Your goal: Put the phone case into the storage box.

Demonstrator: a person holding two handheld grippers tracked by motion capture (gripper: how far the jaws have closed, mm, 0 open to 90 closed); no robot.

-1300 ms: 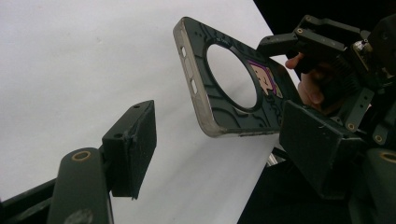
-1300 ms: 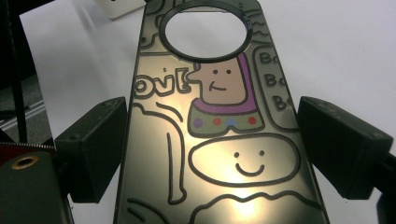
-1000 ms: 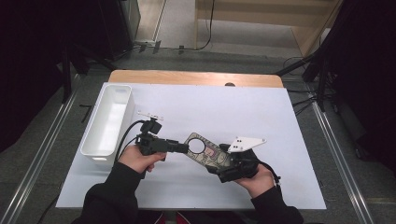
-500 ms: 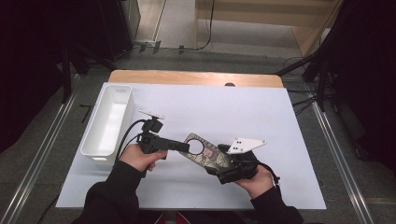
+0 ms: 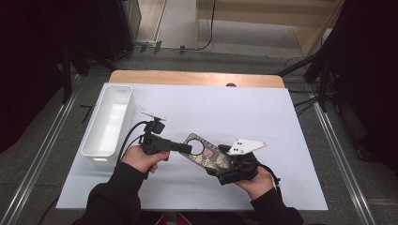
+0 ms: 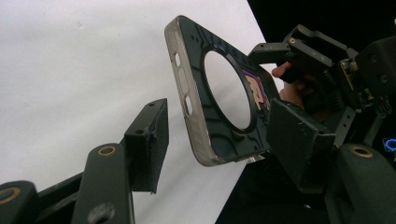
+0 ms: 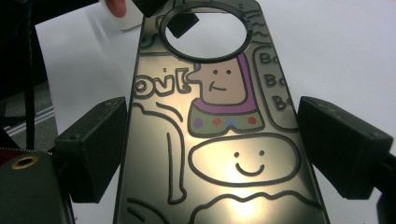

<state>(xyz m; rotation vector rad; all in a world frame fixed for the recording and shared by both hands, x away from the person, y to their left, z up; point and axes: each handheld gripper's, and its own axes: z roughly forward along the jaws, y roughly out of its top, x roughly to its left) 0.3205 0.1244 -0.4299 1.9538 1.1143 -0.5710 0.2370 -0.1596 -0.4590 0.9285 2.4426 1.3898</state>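
Left gripper jaws closing around phone case | right gripper clamps it; cartoon print shows

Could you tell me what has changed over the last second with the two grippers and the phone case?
The left gripper's jaws have just been closing around the ring end of the phone case; a gap still shows at one pad, so no grip yet. Both hands stayed in place, the right gripper keeps holding the case's other end, and the white bin is unmoved.
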